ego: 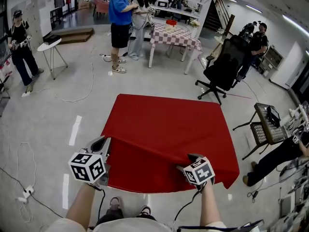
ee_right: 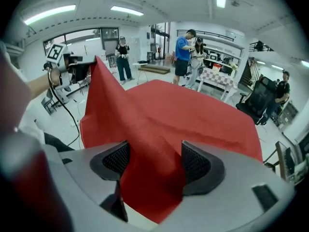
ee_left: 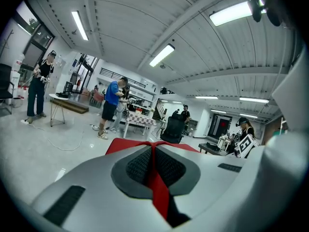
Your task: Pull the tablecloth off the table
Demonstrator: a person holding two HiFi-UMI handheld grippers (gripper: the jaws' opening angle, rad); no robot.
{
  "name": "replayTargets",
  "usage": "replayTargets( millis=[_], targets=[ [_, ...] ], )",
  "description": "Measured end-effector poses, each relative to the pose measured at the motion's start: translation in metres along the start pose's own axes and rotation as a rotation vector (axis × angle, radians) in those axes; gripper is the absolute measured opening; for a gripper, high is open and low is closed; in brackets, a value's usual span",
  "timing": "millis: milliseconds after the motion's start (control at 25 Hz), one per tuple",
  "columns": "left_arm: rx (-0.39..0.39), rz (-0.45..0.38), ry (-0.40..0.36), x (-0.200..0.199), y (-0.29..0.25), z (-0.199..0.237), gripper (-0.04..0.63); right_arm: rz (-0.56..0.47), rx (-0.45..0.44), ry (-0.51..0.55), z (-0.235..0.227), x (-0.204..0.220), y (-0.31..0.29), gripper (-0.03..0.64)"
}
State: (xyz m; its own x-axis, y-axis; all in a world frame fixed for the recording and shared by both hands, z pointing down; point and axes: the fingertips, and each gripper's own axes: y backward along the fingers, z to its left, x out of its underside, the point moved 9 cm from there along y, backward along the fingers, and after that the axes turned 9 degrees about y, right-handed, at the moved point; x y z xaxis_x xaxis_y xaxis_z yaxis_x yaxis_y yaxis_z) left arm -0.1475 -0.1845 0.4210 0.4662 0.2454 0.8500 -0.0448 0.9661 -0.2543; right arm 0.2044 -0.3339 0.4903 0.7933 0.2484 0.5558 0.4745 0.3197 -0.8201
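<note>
**Left fingers clamped on red tablecloth, right fingers wide apart**

The left gripper (ee_left: 153,154) has its fingers (ee_left: 135,166) pressed together on a fold of the red tablecloth (ego: 164,127) at its raised near left corner. The rest lies spread over the tabletop, hiding it. The right gripper (ee_right: 149,162) holds its fingers (ee_right: 197,164) wide apart, the cloth's near edge loose between them. Each gripper's cube (ego: 88,167) carries black-and-white square markers.

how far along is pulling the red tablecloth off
Done: the left tool is shut on the near edge of the tablecloth, raising a fold. In hand: the right tool is open with cloth between its jaws, not gripped yet. Left: nearly everything; the cloth lies spread flat.
</note>
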Motion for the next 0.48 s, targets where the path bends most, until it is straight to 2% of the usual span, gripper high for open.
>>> replayTargets(
  millis=[120, 280, 320, 400, 480],
  targets=[
    [0.006, -0.006, 0.001, -0.001, 0.003, 0.000, 0.018, 0.064, 0.083, -0.022, -0.009, 0.012, -0.015, 0.325],
    [0.011, 0.002, -0.003, -0.002, 0.008, -0.001, 0.018, 0.054, 0.105, -0.183, -0.018, 0.019, -0.026, 0.313],
    [0.011, 0.007, -0.012, -0.001, 0.009, -0.002, 0.018, 0.048, 0.107, -0.213, -0.017, 0.018, -0.027, 0.272],
    [0.010, 0.017, -0.032, 0.000, 0.010, -0.003, 0.018, 0.039, 0.128, -0.244, -0.013, 0.015, -0.029, 0.143],
    [0.006, 0.030, -0.050, 0.002, 0.013, -0.001, 0.018, 0.031, 0.169, -0.241, -0.008, 0.010, -0.029, 0.069]
  ],
)
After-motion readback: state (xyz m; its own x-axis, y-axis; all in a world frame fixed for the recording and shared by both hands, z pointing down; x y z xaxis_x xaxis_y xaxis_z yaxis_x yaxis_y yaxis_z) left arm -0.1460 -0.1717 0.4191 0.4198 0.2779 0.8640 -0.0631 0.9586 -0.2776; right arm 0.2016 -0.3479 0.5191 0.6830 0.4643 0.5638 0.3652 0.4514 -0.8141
